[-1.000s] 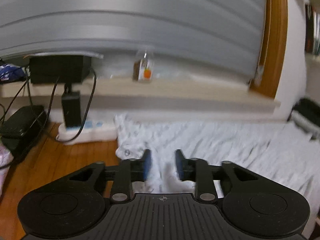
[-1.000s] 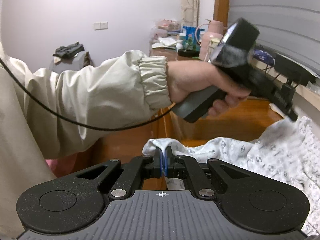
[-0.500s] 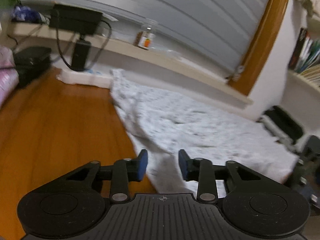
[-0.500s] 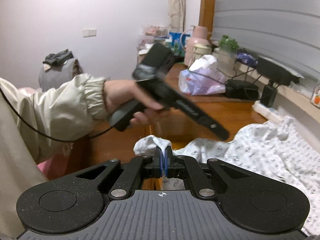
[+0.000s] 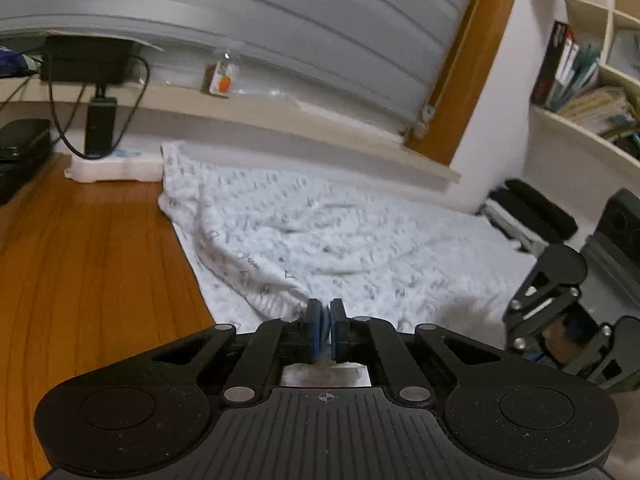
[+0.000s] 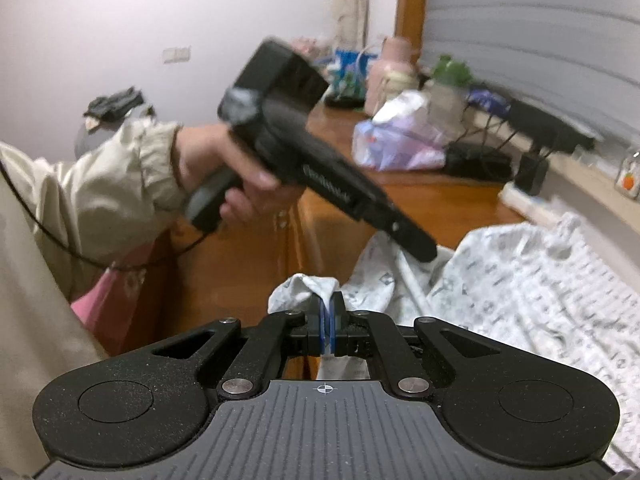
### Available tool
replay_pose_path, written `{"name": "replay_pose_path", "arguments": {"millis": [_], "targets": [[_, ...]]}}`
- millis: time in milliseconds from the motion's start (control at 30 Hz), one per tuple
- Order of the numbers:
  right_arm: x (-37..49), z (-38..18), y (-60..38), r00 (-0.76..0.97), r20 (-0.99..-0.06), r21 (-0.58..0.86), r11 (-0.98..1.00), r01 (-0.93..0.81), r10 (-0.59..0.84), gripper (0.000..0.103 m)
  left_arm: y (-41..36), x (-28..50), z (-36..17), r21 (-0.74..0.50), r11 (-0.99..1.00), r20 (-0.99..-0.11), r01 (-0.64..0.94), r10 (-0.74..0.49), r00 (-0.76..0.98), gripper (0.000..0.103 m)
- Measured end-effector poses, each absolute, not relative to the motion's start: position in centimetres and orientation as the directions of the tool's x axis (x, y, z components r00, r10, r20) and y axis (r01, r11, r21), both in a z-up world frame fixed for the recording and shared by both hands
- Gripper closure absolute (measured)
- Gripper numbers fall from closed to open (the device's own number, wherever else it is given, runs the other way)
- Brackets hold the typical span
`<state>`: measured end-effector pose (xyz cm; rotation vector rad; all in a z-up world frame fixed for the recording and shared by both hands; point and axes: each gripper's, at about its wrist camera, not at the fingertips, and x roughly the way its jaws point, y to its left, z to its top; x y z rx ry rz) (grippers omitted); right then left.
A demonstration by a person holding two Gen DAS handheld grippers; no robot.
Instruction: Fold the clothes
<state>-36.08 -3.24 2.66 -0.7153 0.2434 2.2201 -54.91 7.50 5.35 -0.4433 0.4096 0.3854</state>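
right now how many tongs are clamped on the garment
2. Left tongs pinch the garment's near edge; right tongs pinch a bunched corner beside them.

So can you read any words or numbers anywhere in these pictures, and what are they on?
No text here can be read for sure.
Small jar on the window ledge: orange picture on its label, any words too small.
Left gripper: pale lettering along its side, too blurred.
White patterned garment: grey marks, blurred, perhaps only a pattern.
Books on the shelf: spines too small.
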Motion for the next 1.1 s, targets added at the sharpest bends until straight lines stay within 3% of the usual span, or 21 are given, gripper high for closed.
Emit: {"name": "replay_pose_path", "arguments": {"millis": [100, 200, 267, 433, 533, 667, 733, 767, 800, 867, 1100], "targets": [[-35.4, 2.1, -2.8, -0.556, -0.578, -0.008, -0.685, -0.728, 0.597, 0.089, 8.5, -55.1, 4.5, -0.344, 0.812, -0.480, -0.471, 0.279, 0.832, 0.099], [-32.7, 2.8, -2.7, -0.599, -0.519, 0.094, -0.656, -0.749, 0.610, 0.068, 9.5, -56.5, 4.0, -0.389, 0.786, -0.448, -0.481, 0.295, 0.844, 0.090], [-30.7, 3.4, -2.4, -0.576, -0.484, 0.121, -0.601, -0.790, 0.659, 0.067, 10.3, -57.2, 3.9, -0.393, 0.769, -0.445, -0.504, 0.321, 0.836, 0.089], [-27.6, 2.4, 2.1, -0.360, -0.512, 0.049, -0.392, -0.919, 0.780, 0.067, 12.6, -55.4, 3.3, -0.373, 0.759, -0.487, -0.533, 0.329, 0.809, 0.087], [-27.6, 0.9, 5.2, -0.309, -0.542, -0.006, -0.371, -0.929, 0.782, 0.067, 13.4, -53.4, 2.8, -0.369, 0.774, -0.506, -0.514, 0.296, 0.810, 0.083], [-28.0, 0.0, 7.6, -0.347, -0.560, 0.031, -0.400, -0.916, 0.753, 0.067, 13.9, -51.5, 2.8, -0.362, 0.786, -0.511, -0.501, 0.282, 0.812, 0.083], [-27.8, -0.8, 8.2, -0.329, -0.594, 0.020, -0.395, -0.918, 0.734, 0.082, 13.9, -51.2, 3.0, -0.360, 0.786, -0.504, -0.503, 0.289, 0.814, 0.083], [-27.7, -1.1, 8.5, -0.319, -0.610, 0.014, -0.392, -0.920, 0.726, 0.102, 14.0, -51.1, 3.1, -0.362, 0.785, -0.500, -0.503, 0.293, 0.815, 0.079], [-27.1, -1.2, 8.2, -0.305, -0.611, 0.017, -0.373, -0.928, 0.731, 0.101, 13.9, -51.2, 3.3, -0.364, 0.783, -0.491, -0.505, 0.300, 0.818, 0.077], [-26.1, -1.2, 7.9, -0.279, -0.615, 0.029, -0.332, -0.943, 0.737, 0.102, 13.9, -51.2, 3.6, -0.371, 0.780, -0.474, -0.505, 0.309, 0.825, 0.061], [-24.6, -2.0, 7.1, -0.251, -0.578, 0.077, -0.254, -0.964, 0.776, 0.101, 14.8, -50.2, 3.9, -0.428, 0.752, -0.447, -0.501, 0.306, 0.841, 0.057]]}}
